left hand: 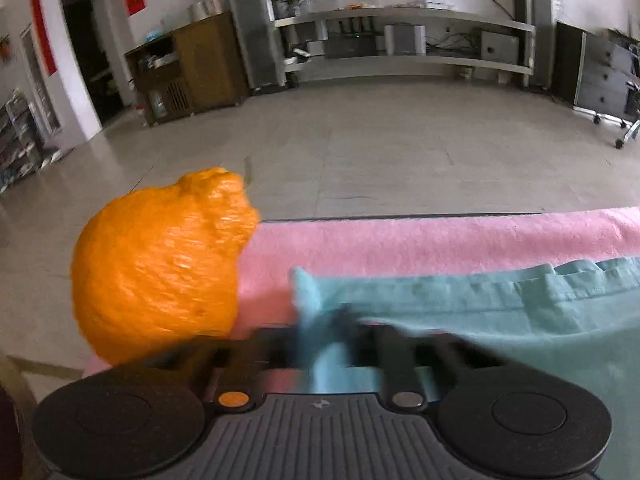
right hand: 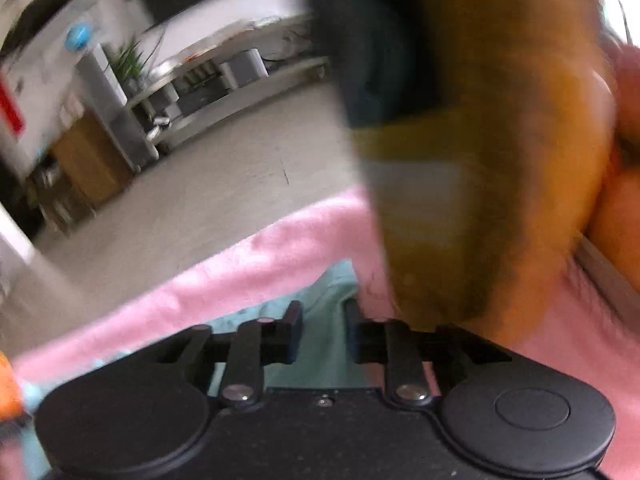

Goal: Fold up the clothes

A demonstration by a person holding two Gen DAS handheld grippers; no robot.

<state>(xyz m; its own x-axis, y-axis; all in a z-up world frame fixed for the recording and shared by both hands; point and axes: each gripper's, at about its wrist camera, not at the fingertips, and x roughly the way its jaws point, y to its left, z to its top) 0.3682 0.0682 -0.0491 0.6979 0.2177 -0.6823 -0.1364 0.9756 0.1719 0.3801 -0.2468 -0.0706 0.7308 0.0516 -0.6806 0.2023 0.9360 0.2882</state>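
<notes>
The teal garment (left hand: 500,312) lies on the pink-covered worktop (left hand: 400,244), an orange fruit (left hand: 160,268) at its left. It looks thin, limp, light — take hems or corners. Left gripper (left hand: 332,340) fingers are clenched on a corner; right gripper (right hand: 324,332) fingers stand apart over the cloth.

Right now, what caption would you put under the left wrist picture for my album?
Left gripper pinches the corner of teal clothing on a pink blanket, beside a bumpy orange fruit.

Left gripper (left hand: 332,344) jaws clamped — right gripper (right hand: 323,338) jaws apart.
</notes>
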